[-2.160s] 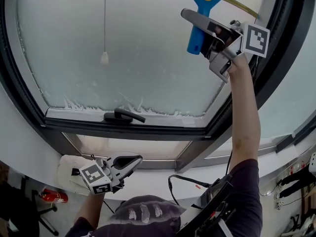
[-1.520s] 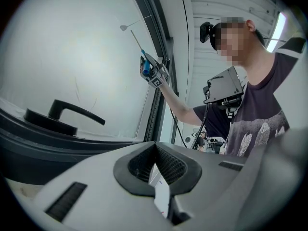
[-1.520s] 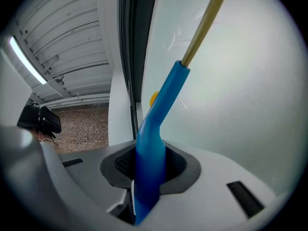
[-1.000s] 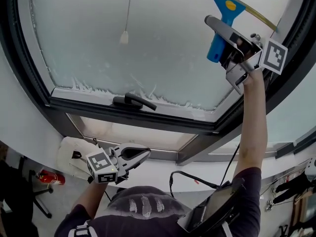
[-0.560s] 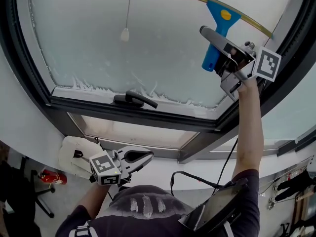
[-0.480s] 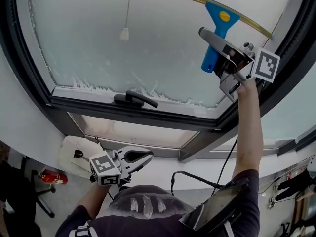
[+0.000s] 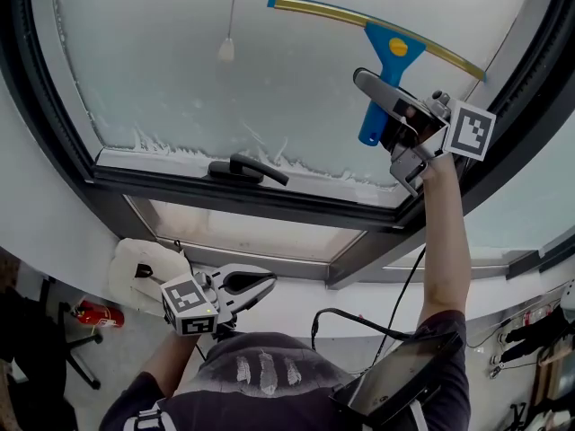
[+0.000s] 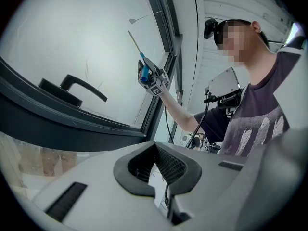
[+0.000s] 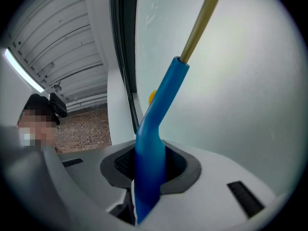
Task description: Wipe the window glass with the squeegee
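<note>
A squeegee (image 7: 384, 57) with a blue handle and a long yellow blade lies against the frosted window glass (image 7: 180, 61) at the upper right. My right gripper (image 7: 373, 106) is shut on the handle's lower end, arm stretched up. In the right gripper view the blue handle (image 9: 154, 129) rises from between the jaws of the right gripper (image 9: 150, 170), with the blade slanting up across the pane. My left gripper (image 7: 268, 285) hangs low below the sill, shut with nothing in it. Its closed left gripper (image 8: 156, 170) fills the foreground of the left gripper view, with the squeegee (image 8: 143, 71) far off.
A black window handle (image 7: 247, 169) sits on the dark bottom frame. A blind cord pull (image 7: 225, 50) hangs before the glass. Soap foam lines the pane's lower edge. A white bag (image 7: 139, 272) and a red extinguisher (image 7: 90, 312) are lower left.
The right gripper has drawn the squeegee down the glass, so its whole blade now shows below the picture's top edge. The left gripper has stayed about where it was.
</note>
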`<state>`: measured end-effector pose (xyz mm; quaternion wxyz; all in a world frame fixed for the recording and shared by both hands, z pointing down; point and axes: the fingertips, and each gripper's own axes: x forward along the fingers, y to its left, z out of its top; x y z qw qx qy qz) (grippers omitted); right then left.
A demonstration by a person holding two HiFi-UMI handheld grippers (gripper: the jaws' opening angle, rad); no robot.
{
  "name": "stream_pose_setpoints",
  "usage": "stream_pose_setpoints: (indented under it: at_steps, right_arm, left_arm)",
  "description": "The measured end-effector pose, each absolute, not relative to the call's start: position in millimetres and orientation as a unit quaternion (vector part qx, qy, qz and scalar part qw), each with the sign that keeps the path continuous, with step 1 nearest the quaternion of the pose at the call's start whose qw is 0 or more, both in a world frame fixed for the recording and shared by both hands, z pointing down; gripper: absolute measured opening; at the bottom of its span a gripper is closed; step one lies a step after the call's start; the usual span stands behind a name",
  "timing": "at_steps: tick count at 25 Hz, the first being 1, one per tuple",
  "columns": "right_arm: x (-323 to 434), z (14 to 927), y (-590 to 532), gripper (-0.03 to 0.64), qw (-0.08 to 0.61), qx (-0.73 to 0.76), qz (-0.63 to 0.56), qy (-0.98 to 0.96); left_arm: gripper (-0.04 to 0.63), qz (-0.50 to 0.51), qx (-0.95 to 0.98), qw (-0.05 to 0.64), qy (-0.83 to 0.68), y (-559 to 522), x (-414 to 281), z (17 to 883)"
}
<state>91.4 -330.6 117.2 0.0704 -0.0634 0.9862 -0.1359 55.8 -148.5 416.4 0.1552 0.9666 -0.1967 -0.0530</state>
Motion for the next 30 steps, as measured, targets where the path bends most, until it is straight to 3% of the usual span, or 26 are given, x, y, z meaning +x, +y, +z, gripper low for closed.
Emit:
stream_pose_setpoints:
  at_steps: [30]
  right_arm:
    - [91.0,199.1,-325.4,0.091,0.068,-0.04,-0.194,0.978]
  left_arm:
    - [0.006,-0.043,0.957,0.181,-0.223,-130.0,74.2,438.9]
